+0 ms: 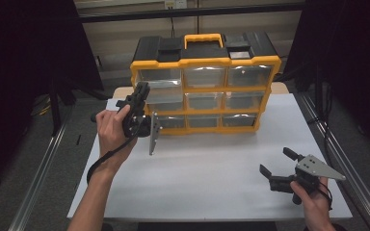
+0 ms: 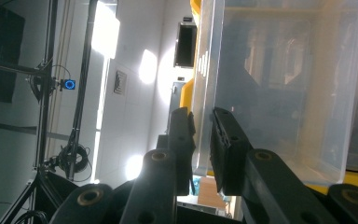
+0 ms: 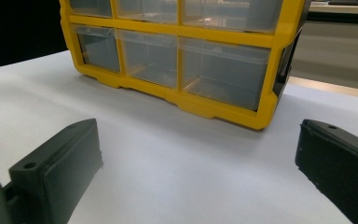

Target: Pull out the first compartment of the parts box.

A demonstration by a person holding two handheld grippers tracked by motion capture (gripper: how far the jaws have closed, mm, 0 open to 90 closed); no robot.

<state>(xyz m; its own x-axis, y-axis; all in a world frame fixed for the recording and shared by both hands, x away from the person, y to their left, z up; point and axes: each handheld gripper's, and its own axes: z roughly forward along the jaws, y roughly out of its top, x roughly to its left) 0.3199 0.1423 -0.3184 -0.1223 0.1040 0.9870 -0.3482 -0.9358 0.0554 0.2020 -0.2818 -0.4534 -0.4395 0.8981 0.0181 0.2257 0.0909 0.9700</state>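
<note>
A: What is the left gripper (image 2: 202,140) doing?

B: Its black jaws pinch the thin front wall of a clear plastic drawer (image 2: 279,84), smooth and boxy, with faint raised ribs near the edge. In the high view that drawer (image 1: 163,94) sits pulled partway out of the left column, middle row, of the yellow-framed organiser (image 1: 205,82).

A: And the right gripper (image 1: 277,169)?

B: Spread wide, jaws apart and pinching nothing, low over the matte white table (image 1: 212,173), well apart from the organiser. Its blocky pads (image 3: 65,154) look dull and rubbery. The organiser has a black top and a yellow handle (image 1: 203,39).
</note>
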